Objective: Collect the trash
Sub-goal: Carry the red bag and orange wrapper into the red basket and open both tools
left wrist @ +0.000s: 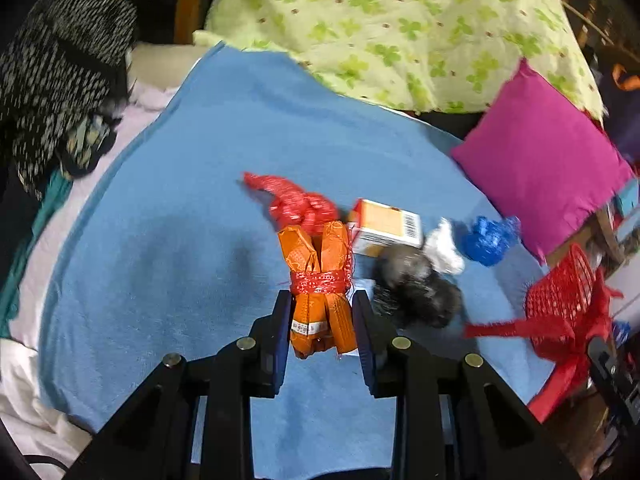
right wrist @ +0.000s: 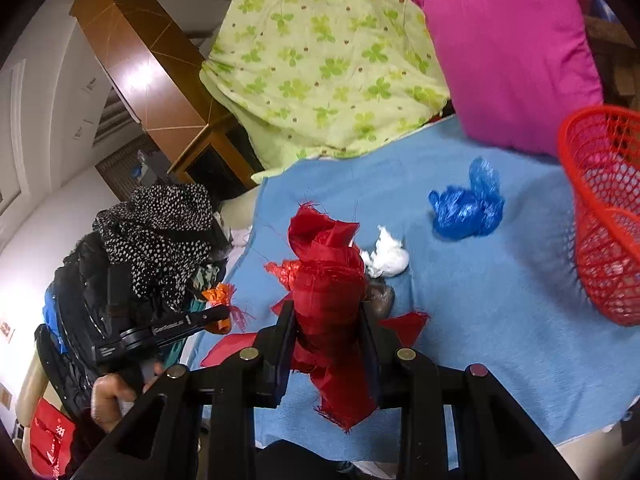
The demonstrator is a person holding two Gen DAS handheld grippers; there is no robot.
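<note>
My left gripper (left wrist: 322,304) is shut on an orange wrapper bundle (left wrist: 320,280) tied with red ribbon, held over the blue blanket (left wrist: 180,240). My right gripper (right wrist: 328,312) is shut on a red woven bag scrap (right wrist: 326,280), which also shows at the right edge of the left wrist view (left wrist: 552,328). On the blanket lie a red mesh scrap (left wrist: 296,200), a small carton (left wrist: 386,226), a dark crumpled bag (left wrist: 416,284), a white tissue wad (right wrist: 386,258) and a blue plastic bag (right wrist: 466,208). A red mesh basket (right wrist: 604,216) stands at the right.
A magenta pillow (right wrist: 512,52) and a green clover quilt (right wrist: 320,60) lie at the back of the bed. A black dotted garment pile (right wrist: 156,240) sits at the left. A wooden cabinet (right wrist: 148,64) stands behind.
</note>
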